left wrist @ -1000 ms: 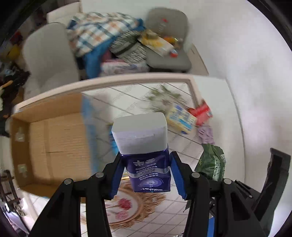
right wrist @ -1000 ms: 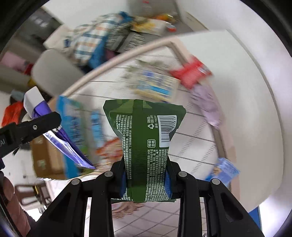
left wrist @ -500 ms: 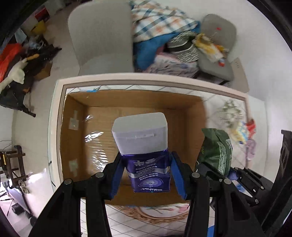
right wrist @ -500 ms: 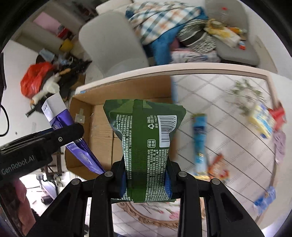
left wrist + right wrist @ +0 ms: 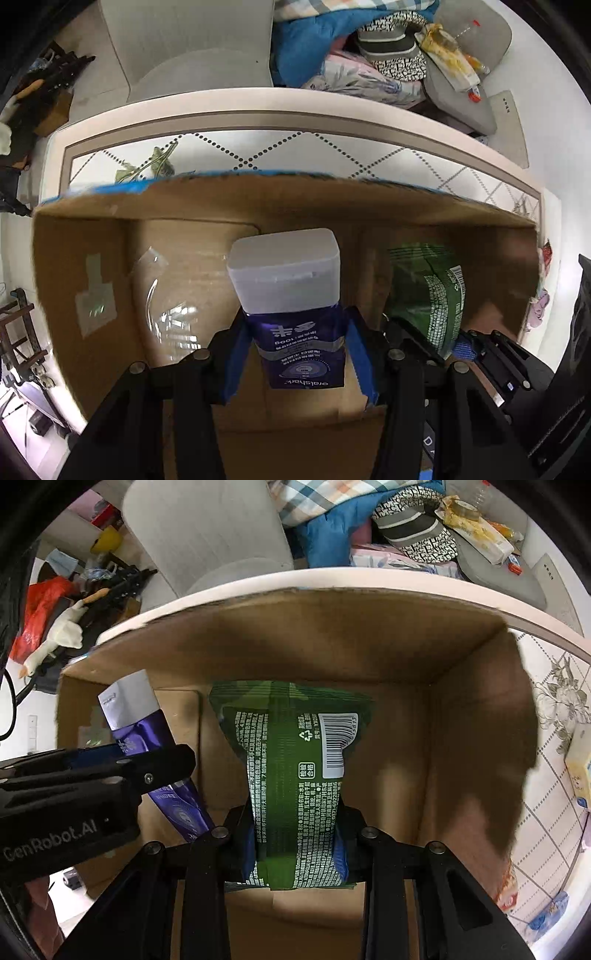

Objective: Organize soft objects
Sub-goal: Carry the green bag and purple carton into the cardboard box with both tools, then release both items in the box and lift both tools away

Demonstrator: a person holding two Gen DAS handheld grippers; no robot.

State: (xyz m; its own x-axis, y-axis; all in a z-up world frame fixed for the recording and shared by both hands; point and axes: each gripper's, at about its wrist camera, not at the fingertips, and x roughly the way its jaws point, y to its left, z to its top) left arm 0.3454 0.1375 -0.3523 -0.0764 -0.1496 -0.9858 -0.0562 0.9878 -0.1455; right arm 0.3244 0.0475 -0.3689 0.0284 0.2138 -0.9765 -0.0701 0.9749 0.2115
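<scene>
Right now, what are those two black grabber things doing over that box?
A person is packing soft things into the cardboard box. The left gripper holds a purple toothpaste tube by its body, white cap end pointing down. The right gripper pinches a green packet. Both hang over the open box, not let go yet.

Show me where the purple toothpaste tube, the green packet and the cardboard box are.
purple toothpaste tube (image 5: 301, 345), left wrist view, on its printed purple body.
green packet (image 5: 291, 768), right wrist view, on its printed back.
cardboard box (image 5: 332, 635), right wrist view, on its far inner wall.
</scene>
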